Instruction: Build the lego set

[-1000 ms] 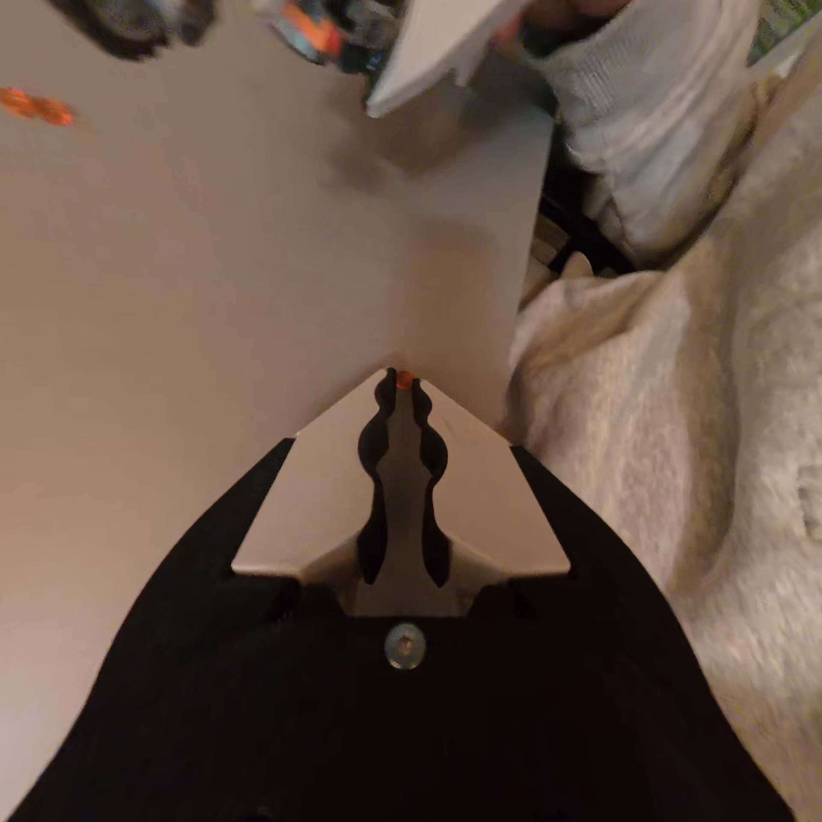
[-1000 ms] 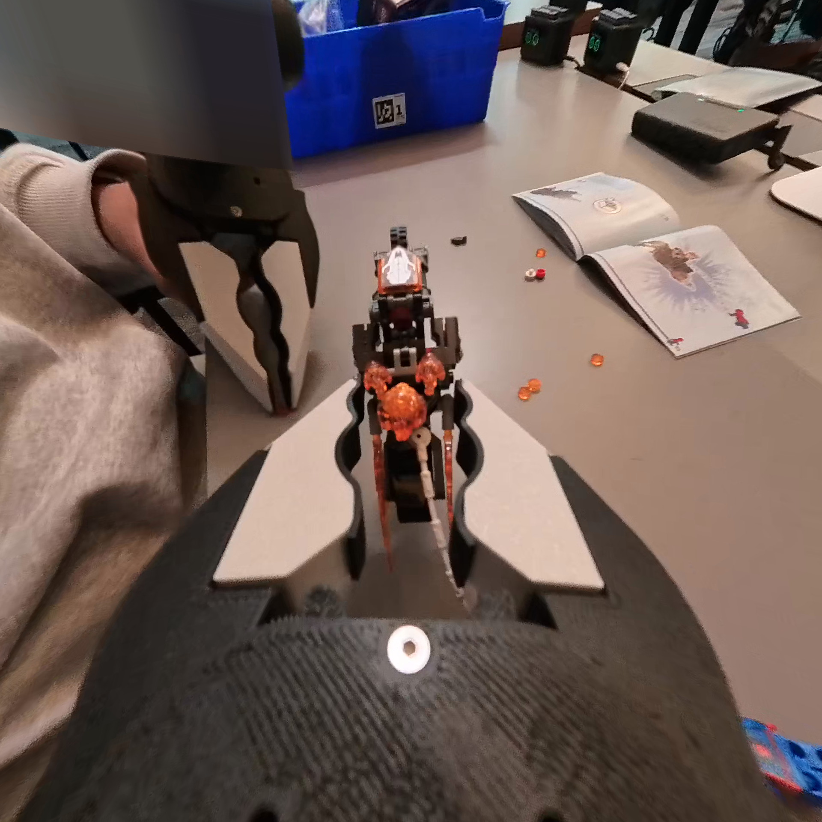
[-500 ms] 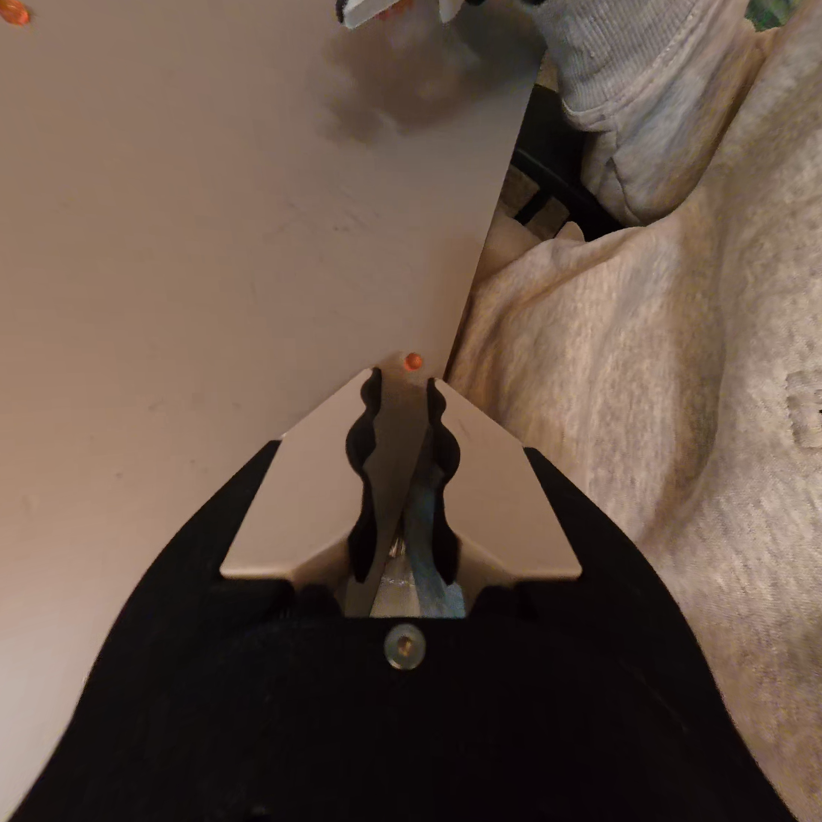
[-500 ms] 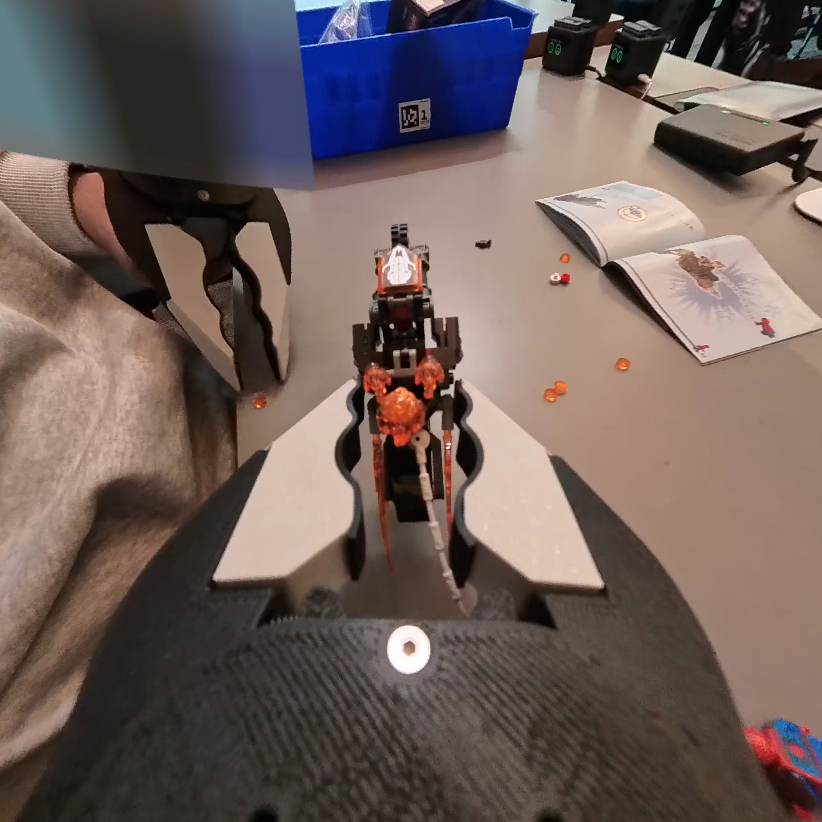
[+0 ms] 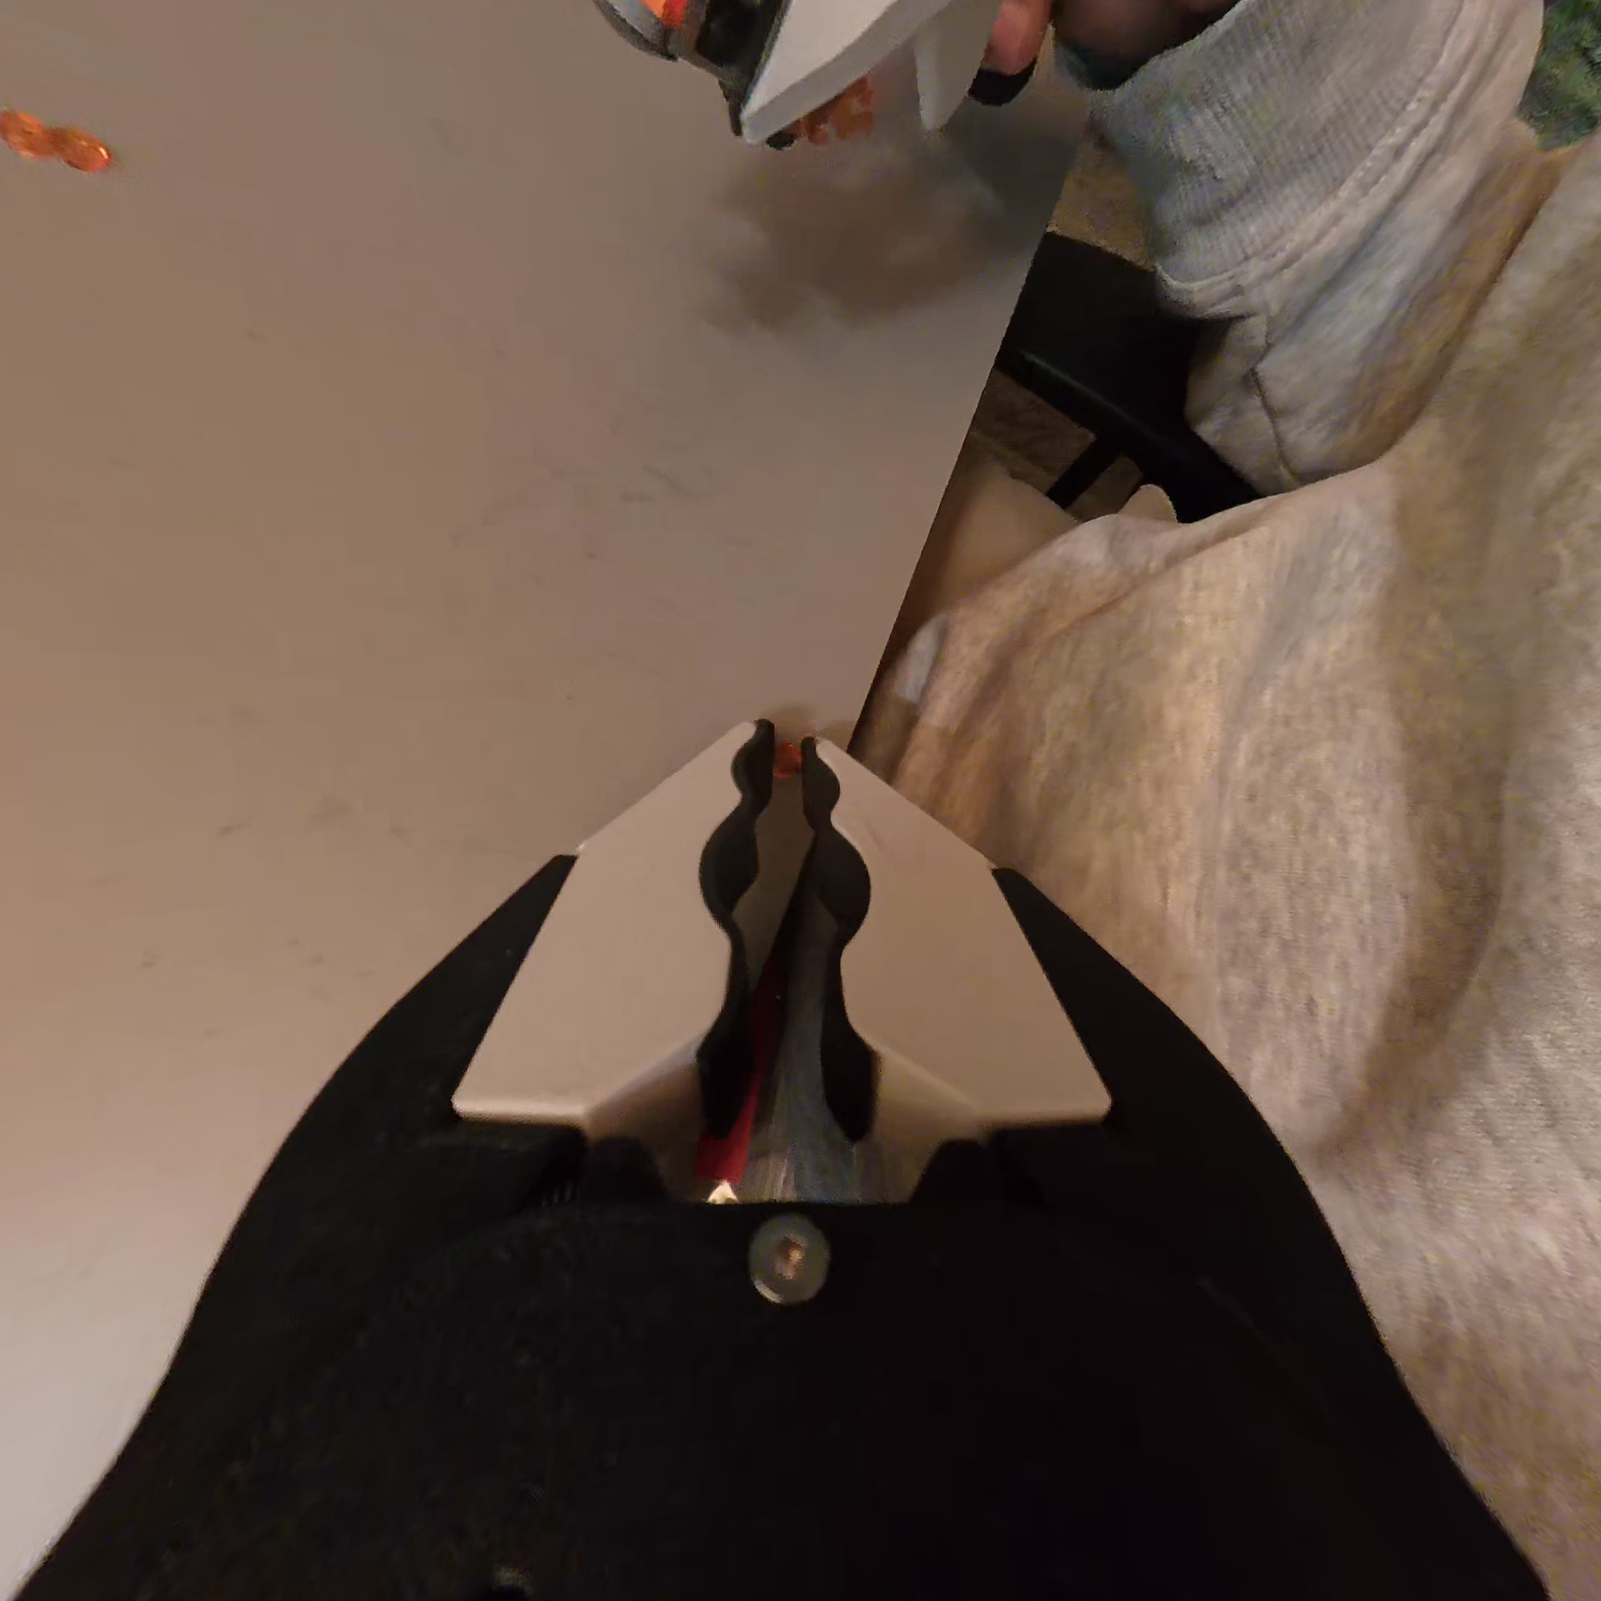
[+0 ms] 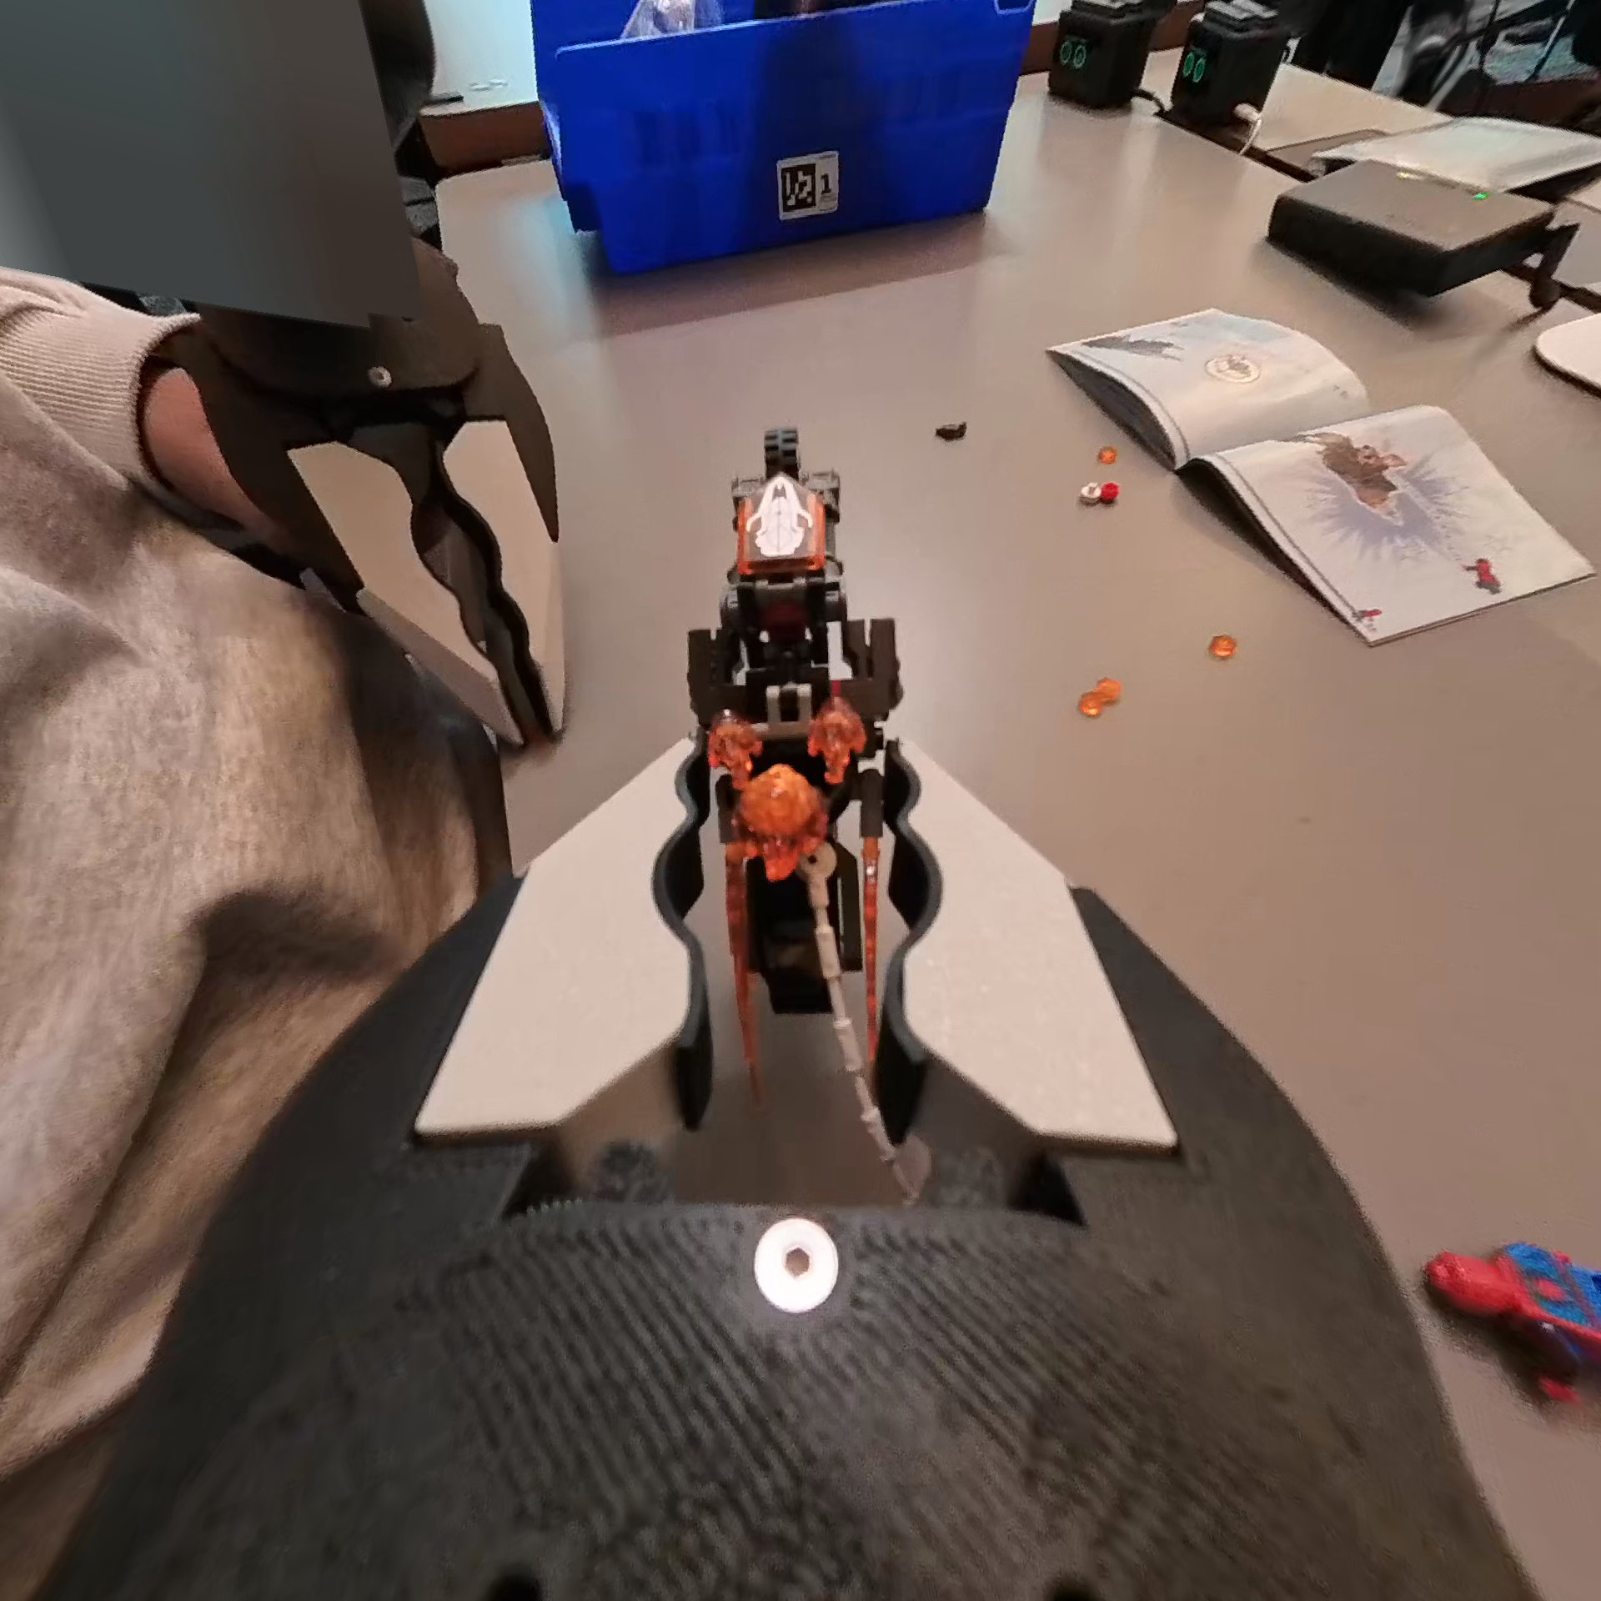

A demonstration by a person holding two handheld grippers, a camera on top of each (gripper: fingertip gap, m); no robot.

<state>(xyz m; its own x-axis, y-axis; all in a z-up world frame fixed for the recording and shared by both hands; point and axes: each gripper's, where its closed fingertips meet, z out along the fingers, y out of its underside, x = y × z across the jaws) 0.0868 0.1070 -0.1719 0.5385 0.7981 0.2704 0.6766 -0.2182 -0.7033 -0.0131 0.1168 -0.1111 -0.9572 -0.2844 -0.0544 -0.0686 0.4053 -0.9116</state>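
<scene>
My left claw (image 5: 787,752) points steeply down, its tips pinched nearly together on a tiny orange stud (image 5: 787,762), my hand (image 6: 186,450) wrapped behind it in a beige sleeve (image 6: 173,780). My right claw (image 6: 793,780) reaches forward, level, its jaws clamped on the black and orange model (image 6: 788,658).

Black-and-orange brick motorcycle model (image 6: 793,658) sat between right gripper (image 6: 793,771) fingers, above grey counter (image 6: 1126,866). Open paper instruction booklet (image 6: 1317,468) lay right; blue plastic bin (image 6: 780,130) behind; left gripper (image 6: 528,719) left.
</scene>
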